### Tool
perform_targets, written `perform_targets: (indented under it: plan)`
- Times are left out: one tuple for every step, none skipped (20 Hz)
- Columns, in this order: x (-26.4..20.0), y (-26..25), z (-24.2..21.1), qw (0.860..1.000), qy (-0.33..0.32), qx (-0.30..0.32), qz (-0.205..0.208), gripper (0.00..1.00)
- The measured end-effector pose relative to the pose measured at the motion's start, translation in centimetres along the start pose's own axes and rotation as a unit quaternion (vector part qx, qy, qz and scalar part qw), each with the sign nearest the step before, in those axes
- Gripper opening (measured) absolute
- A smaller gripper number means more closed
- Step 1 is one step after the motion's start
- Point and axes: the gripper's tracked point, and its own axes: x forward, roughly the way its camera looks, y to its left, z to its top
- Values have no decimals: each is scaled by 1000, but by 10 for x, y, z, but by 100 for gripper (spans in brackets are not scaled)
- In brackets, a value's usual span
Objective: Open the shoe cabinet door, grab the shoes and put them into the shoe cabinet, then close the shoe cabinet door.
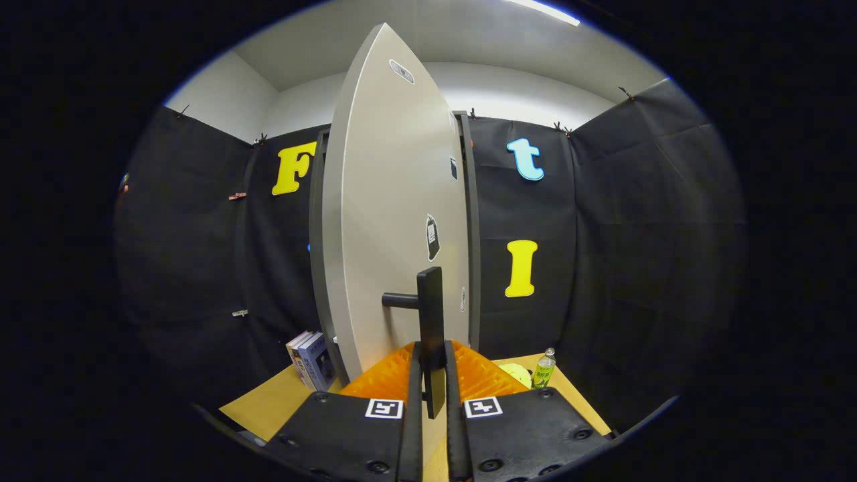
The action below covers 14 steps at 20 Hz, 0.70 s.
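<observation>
The shoe cabinet's pale grey door stands swung out toward me, seen almost edge-on, hinged to a dark cabinet frame behind it. A black bar handle juts from the door on a short stem. My gripper is shut on the lower part of that handle, one finger pressing each side. The cabinet's inside is hidden behind the door.
The cabinet stands on a tan table. A couple of books lean left of the door. A green drink bottle and a pale yellow object sit to the right. Black cloth walls close in all round.
</observation>
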Motion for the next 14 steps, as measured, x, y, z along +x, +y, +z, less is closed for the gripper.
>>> perform_targets:
  plan:
    - [-4,-10,1,1000,0,4,1,19]
    - [-6,-19,2,1000,1,7,0,18]
    - [-6,-27,2,1000,0,11,-1,19]
    - [-8,-35,3,1000,-1,16,-4,18]
    - [-10,-42,5,1000,-2,20,-7,19]
    - [-12,-50,6,1000,-4,23,-10,17]
    - [-13,-58,6,1000,-4,24,-15,16]
    - [-14,-67,7,1000,-5,24,-20,14]
    - [-16,-74,8,999,-7,22,-25,13]
    - [-19,-82,10,999,-12,25,-32,13]
    - [-20,-90,9,999,-14,29,-37,13]
    - [-22,-92,8,999,-12,35,-33,13]
    - [-27,-90,4,999,-11,41,-29,13]
    - [-29,-91,3,999,-11,39,-31,13]
